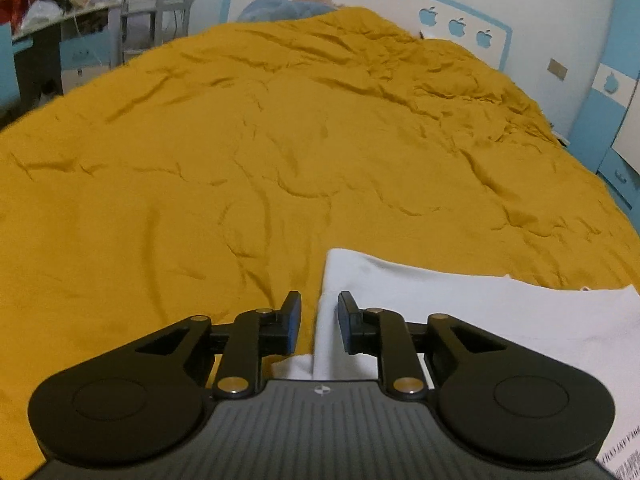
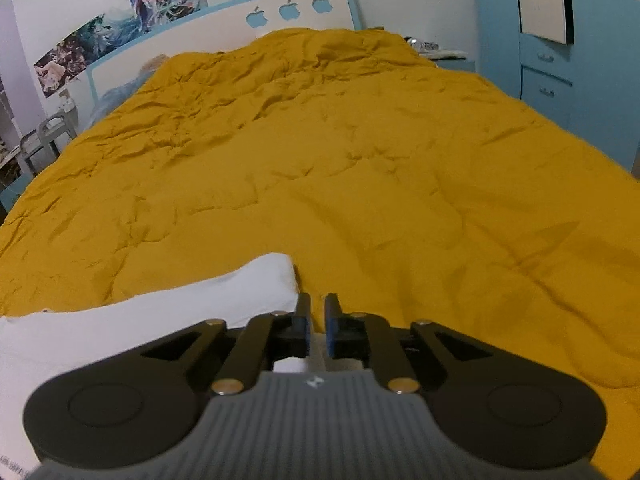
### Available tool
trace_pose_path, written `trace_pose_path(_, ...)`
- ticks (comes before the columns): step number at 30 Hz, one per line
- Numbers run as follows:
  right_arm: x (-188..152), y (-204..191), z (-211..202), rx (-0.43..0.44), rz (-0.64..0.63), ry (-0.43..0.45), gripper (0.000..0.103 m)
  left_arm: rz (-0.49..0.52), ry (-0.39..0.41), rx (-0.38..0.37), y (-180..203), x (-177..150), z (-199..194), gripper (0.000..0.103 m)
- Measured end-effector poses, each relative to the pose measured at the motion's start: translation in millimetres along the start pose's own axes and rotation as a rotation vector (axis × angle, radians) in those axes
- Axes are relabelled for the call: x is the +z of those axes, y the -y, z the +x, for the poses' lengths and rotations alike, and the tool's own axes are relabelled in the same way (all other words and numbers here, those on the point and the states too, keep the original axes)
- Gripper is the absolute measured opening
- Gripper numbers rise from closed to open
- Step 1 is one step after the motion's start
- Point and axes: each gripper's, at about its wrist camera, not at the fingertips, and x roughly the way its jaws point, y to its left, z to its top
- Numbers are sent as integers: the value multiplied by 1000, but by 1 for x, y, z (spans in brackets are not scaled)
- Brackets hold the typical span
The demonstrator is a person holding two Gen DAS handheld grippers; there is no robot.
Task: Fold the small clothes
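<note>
White garment [image 1: 460, 312] lies at the mustard bedspread's [image 1: 280, 160] near edge, its near part hidden behind both tools. Left gripper [image 1: 319, 322] straddles a raised fold, pads apart. Right gripper [image 2: 317, 330] nearly closed on cloth at the garment's 3 o'clock edge. Bedspread toward 12 o'clock lies bare.

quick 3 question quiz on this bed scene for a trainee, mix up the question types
1. True or false: the white garment lies on a blue bedspread.
2. The headboard cut-outs are: A stars, B apples, C hearts.
3. Fill in: in the left wrist view, the garment's edge runs between the left tool's two ____.

Key: 1 false, the bedspread is mustard yellow; 2 B; 3 fingers.
</note>
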Motion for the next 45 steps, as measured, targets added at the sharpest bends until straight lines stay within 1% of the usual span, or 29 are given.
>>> trace_pose_path(3,-3,1,-31,13,-34,-19,4,16,-13,-28,0,-4,-29,23)
trace_pose_path(6,-15,-1,-67,45,-71,-53,5,47,-42,-57,5,-17,-60,23)
trace_pose_path(7,-21,-2,-79,56,-83,-66,7,56,-51,-65,7,-23,-71,23)
trace_pose_path(9,-36,-6,-106,82,-126,-95,12,68,-75,-79,9,-39,-89,17)
trace_pose_path(10,-44,-8,-118,91,-151,-100,16,67,-87,-84,9,-49,-98,15)
trace_pose_path(11,-54,-10,-130,87,-176,-98,17,72,-98,-86,10,-57,-104,11)
trace_pose_path(13,-75,-10,-150,47,-217,-97,16,84,-114,-74,11,-76,-113,9)
trace_pose_path(16,-104,0,-163,19,-203,-120,17,59,-132,-62,9,-97,-120,8)
trace_pose_path(19,-129,5,-170,-45,-242,-127,16,84,-148,-12,9,-116,-118,5)
trace_pose_path(22,-151,10,-171,-59,-249,-115,15,99,-158,28,7,-135,-112,5)
trace_pose_path(24,-157,16,-164,-61,-223,-120,15,103,-157,60,5,-143,-106,5)
trace_pose_path(27,-166,20,-157,-56,-199,-120,15,91,-156,81,1,-149,-103,6)
trace_pose_path(30,-166,25,-154,-43,-167,-124,15,94,-157,91,3,-149,-105,6)
trace_pose_path(33,-164,22,-155,-50,-172,-126,15,94,-156,101,5,-147,-110,6)
trace_pose_path(36,-158,18,-161,-60,-169,-124,15,124,-122,104,12,-141,-124,7)
trace_pose_path(37,-153,17,-162,-56,-170,-123,18,132,-97,98,14,-137,-131,7)
trace_pose_path(38,-150,17,-167,-48,-168,-120,25,139,-71,87,17,-131,-137,8)
trace_pose_path(39,-145,19,-173,-25,-159,-109,30,145,-51,73,20,-124,-141,8)
trace_pose_path(40,-139,21,-179,7,-142,-95,37,146,-39,57,23,-117,-142,8)
trace_pose_path(42,-128,25,-184,39,-101,-75,39,136,-26,12,33,-102,-141,8)
trace_pose_path(45,-107,37,-175,84,-2,-77,39,128,-20,-57,53,-84,-129,8)
